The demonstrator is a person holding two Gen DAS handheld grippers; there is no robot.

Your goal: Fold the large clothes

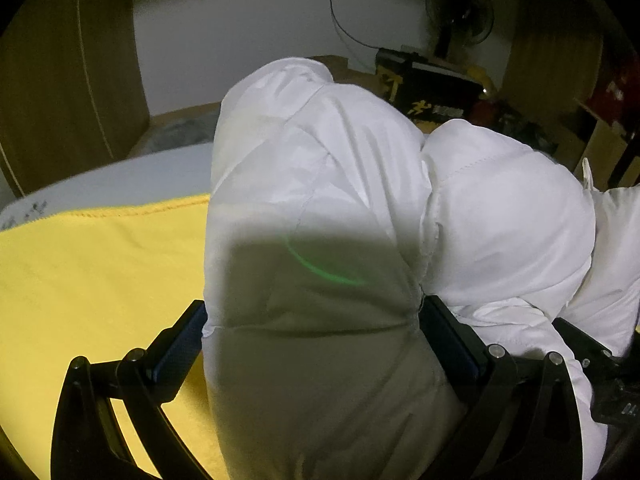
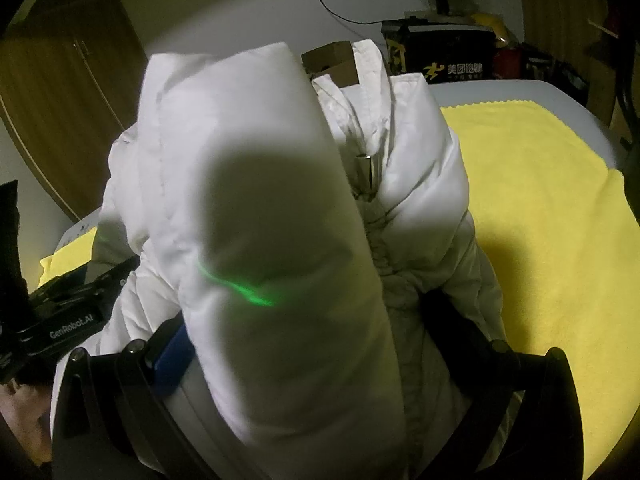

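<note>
In the left wrist view, the left hand-held gripper [image 1: 312, 336] is pinching a thick puffy fold of the white padded jacket [image 1: 312, 184], its two black fingers [image 1: 180, 344] pressing in on either side of the bunched fabric, and the jacket is rising up in front of the lens over the yellow blanket [image 1: 92, 272]. The blanket is lying on a bed [image 1: 120, 176] with a pale sheet, its stitched edge running along the far side. Beyond the bed's far edge a black box with yellow print [image 1: 432, 92] is sitting on the floor; what it holds cannot be told. A standing fan [image 1: 460, 12] is showing against the white wall [image 1: 240, 40], with a cable [image 1: 344, 28] hanging from a socket, and a brown wardrobe [image 1: 68, 80] is standing at the left. In the right wrist view, the right hand-held gripper [image 2: 316, 360] is squeezing another padded section of the same jacket, whose zipper [image 2: 372, 208] is running down its right part. The jacket is hanging over the middle of the bed, the yellow blanket spreading toward the right edge. An open cardboard box [image 2: 332, 64] is peeking from behind the jacket, its contents hidden. The left hand-held gripper's body is showing at the left edge, against the jacket.
</note>
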